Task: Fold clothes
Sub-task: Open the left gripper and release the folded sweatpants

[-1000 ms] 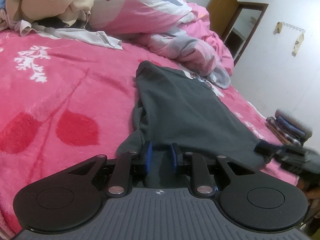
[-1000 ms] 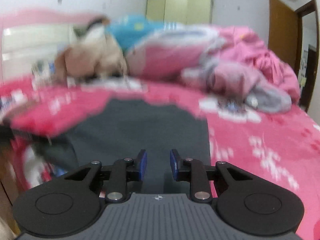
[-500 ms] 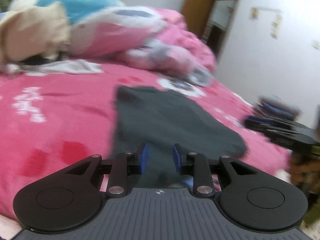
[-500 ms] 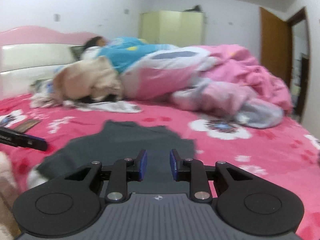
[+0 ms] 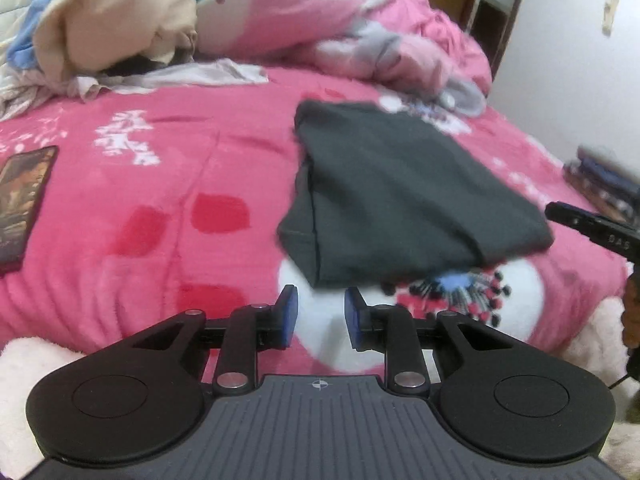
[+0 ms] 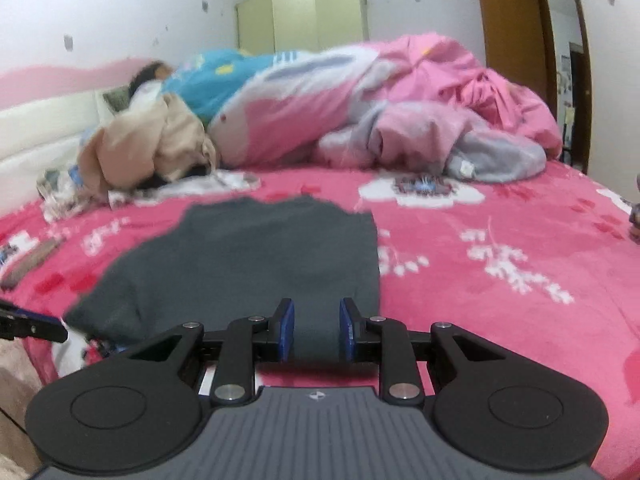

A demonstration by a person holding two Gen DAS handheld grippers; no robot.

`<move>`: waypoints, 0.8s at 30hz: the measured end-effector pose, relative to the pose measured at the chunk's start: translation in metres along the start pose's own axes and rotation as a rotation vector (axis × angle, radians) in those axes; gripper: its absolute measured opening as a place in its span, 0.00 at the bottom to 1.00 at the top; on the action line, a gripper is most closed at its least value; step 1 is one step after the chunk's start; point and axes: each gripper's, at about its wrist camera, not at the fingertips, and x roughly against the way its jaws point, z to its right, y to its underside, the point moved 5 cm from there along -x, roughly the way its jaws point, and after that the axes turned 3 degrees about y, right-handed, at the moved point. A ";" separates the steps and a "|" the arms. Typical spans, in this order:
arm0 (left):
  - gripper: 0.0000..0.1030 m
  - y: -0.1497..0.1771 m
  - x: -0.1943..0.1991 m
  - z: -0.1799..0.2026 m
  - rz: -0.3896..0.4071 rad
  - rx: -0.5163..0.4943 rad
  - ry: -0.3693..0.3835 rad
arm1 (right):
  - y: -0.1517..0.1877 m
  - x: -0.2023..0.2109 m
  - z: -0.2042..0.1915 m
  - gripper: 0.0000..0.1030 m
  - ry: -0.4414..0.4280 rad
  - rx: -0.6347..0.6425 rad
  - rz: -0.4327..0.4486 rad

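Observation:
A dark grey folded garment (image 5: 400,192) lies flat on the pink floral bedspread (image 5: 160,200). It also shows in the right wrist view (image 6: 256,264). My left gripper (image 5: 318,316) is open and empty, just short of the garment's near edge. My right gripper (image 6: 316,330) is open, with the garment's near edge lying between its blue pads (image 6: 286,332); the pads do not press the cloth. The right gripper's tip shows at the right edge of the left wrist view (image 5: 592,228).
A heap of beige and white clothes (image 5: 112,28) and a pink quilt (image 5: 340,12) lie at the head of the bed. A dark phone-like slab (image 5: 20,204) lies at the left. A stack of folded items (image 5: 608,184) sits off the bed's right side.
My left gripper has drawn back off the garment, which now lies clear ahead of its fingers. The right gripper has also pulled back a little and its view has steadied.

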 end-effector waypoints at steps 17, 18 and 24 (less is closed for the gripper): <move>0.41 -0.006 -0.007 0.004 0.039 0.100 -0.008 | 0.010 -0.004 0.014 0.31 -0.042 -0.229 -0.066; 0.41 -0.007 -0.010 0.004 0.048 0.110 -0.002 | 0.011 -0.007 0.024 0.36 -0.039 -0.285 -0.074; 0.29 -0.008 -0.023 0.007 0.068 0.109 0.023 | 0.017 -0.028 0.063 0.43 -0.106 -0.503 -0.138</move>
